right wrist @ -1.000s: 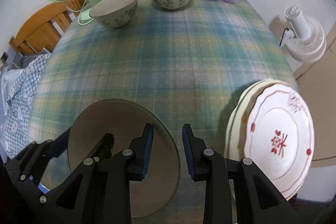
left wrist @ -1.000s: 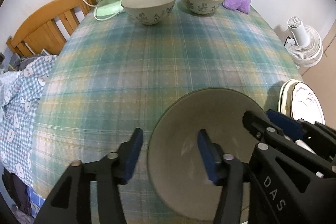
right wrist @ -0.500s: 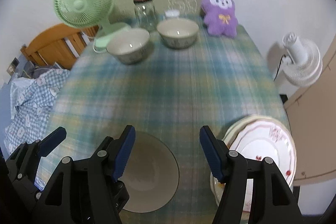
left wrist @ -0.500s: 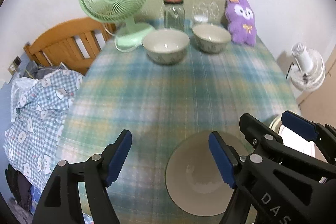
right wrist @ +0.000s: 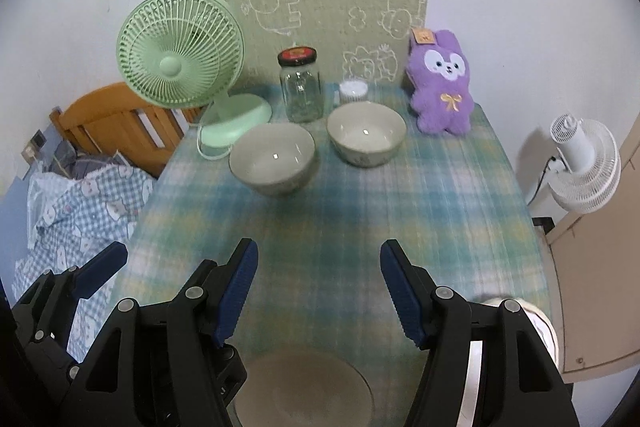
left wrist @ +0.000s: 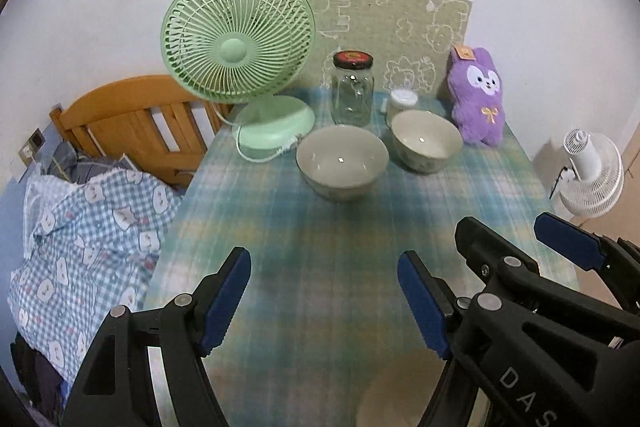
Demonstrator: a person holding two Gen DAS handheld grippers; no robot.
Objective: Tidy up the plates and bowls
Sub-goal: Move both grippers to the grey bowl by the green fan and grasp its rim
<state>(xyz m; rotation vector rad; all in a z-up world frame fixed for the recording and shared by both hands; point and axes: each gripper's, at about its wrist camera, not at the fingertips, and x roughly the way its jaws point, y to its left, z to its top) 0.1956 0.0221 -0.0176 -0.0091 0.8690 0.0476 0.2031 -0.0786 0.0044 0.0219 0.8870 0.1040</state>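
Two beige bowls stand at the far end of the plaid table: a left bowl (left wrist: 342,161) (right wrist: 272,159) and a right bowl (left wrist: 426,140) (right wrist: 366,133). A third beige bowl (right wrist: 304,389) (left wrist: 396,397) sits at the near edge, below both grippers. The stack of plates (right wrist: 538,327) peeks out at the near right, mostly hidden by my right gripper's finger. My left gripper (left wrist: 324,301) is open and empty, raised above the table. My right gripper (right wrist: 318,293) is open and empty, raised beside it.
A green desk fan (left wrist: 240,43), a glass jar (left wrist: 352,91), a small white container (left wrist: 404,99) and a purple plush rabbit (left wrist: 478,95) line the table's far end. A white floor fan (right wrist: 580,163) stands right of the table. A wooden headboard and checked bedding (left wrist: 88,219) lie left.
Both grippers have opened wide and let go of the near bowl, then risen and pulled back. The near bowl and plates have slid toward the bottom of the views.
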